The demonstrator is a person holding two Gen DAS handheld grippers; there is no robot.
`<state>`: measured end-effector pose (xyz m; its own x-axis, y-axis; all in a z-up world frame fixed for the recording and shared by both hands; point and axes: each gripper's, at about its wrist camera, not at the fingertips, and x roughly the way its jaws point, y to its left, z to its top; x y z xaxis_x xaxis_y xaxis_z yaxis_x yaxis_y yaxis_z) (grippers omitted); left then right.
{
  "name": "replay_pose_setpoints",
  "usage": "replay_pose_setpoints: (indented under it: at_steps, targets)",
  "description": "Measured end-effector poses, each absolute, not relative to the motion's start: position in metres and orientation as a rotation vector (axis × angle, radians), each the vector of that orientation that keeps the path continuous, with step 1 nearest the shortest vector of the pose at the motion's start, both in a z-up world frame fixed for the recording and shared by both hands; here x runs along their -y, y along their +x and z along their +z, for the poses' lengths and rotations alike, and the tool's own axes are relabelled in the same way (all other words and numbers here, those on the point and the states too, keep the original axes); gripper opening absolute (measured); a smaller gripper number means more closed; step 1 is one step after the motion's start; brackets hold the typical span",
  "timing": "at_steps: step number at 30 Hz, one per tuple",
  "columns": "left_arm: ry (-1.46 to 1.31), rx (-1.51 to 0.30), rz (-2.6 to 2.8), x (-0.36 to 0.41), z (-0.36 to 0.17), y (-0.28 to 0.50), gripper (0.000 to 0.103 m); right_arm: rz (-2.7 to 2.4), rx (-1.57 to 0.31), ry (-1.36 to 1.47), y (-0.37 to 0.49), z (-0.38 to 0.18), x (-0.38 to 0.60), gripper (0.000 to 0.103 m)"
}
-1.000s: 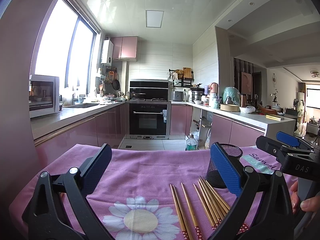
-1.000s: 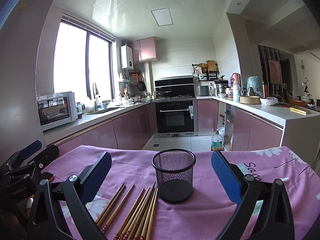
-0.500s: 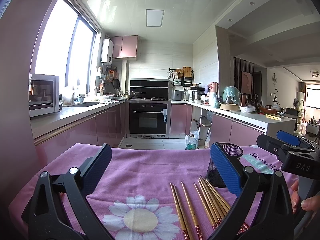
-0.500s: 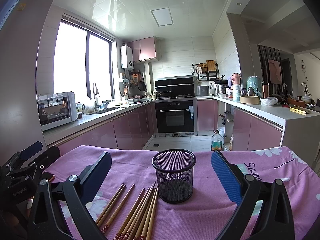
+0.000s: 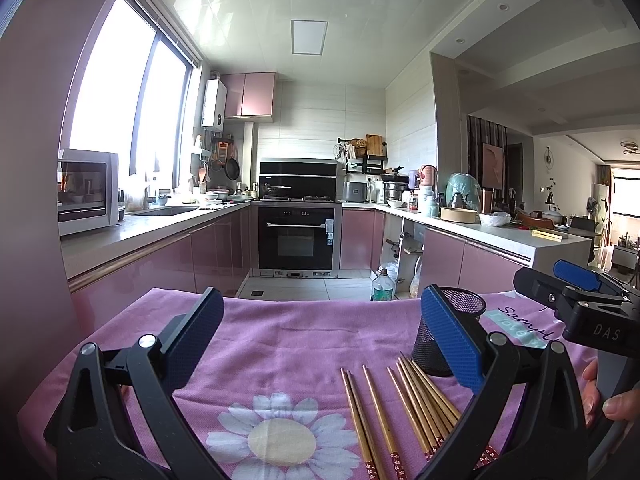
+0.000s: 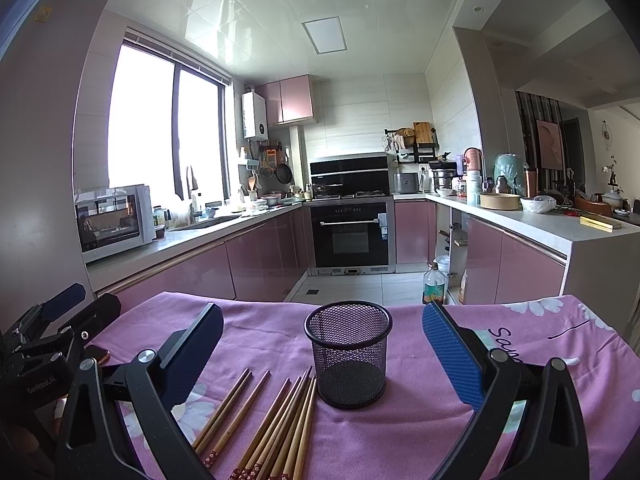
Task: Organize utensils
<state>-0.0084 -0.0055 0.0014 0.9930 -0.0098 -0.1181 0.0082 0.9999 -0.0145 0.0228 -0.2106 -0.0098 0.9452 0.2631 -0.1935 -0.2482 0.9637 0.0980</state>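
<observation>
Several wooden chopsticks [image 5: 404, 408] [image 6: 276, 424] lie in a loose bundle on the pink flowered tablecloth [image 5: 280, 336] [image 6: 400, 440]. A black mesh cup [image 6: 347, 359] [image 5: 464, 308] stands upright just beyond them, with nothing seen inside it. My left gripper [image 5: 322, 330] is open above the cloth, left of the chopsticks, holding nothing. My right gripper [image 6: 322, 334] is open too, and the cup sits between its fingers farther out. Each gripper shows at the edge of the other's view, with a hand [image 5: 612, 400] on the right one.
The table's far edge drops to a kitchen floor with a plastic bottle [image 6: 434, 284]. Pink cabinets, an oven [image 6: 350, 234] and a microwave [image 6: 114, 220] stand well beyond. A small dark object [image 6: 96, 354] lies on the cloth at the left.
</observation>
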Motion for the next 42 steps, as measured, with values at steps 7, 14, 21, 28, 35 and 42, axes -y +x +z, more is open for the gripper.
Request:
replay_pose_setpoints:
  at_steps: [7,14,21,28,35,42]
  targets:
    - [-0.014,-0.119,-0.009,0.006,0.001,-0.009,0.097,0.261,-0.208,0.072,0.023,-0.009,0.210,0.096]
    - [-0.014,-0.122,-0.012,0.006,0.001,-0.008,0.097,0.261,-0.206,0.072,0.022,-0.007,0.210,0.096]
    - [-0.016,-0.122,-0.012,0.006,0.002,-0.008,0.097,0.261,-0.205,0.074,0.022,-0.007,0.210,0.096]
    - [-0.016,-0.125,-0.013,0.006,0.002,-0.008,0.097,0.261,-0.206,0.073,0.022,-0.006,0.210,0.096]
    - [-0.009,-0.150,-0.027,0.007,-0.002,-0.005,0.097,0.275,-0.253,0.070,0.028,-0.007,0.210,0.096]
    - [0.009,-0.265,-0.067,0.005,-0.013,0.014,0.097,0.334,-0.407,0.046,0.046,-0.026,0.209,0.096]
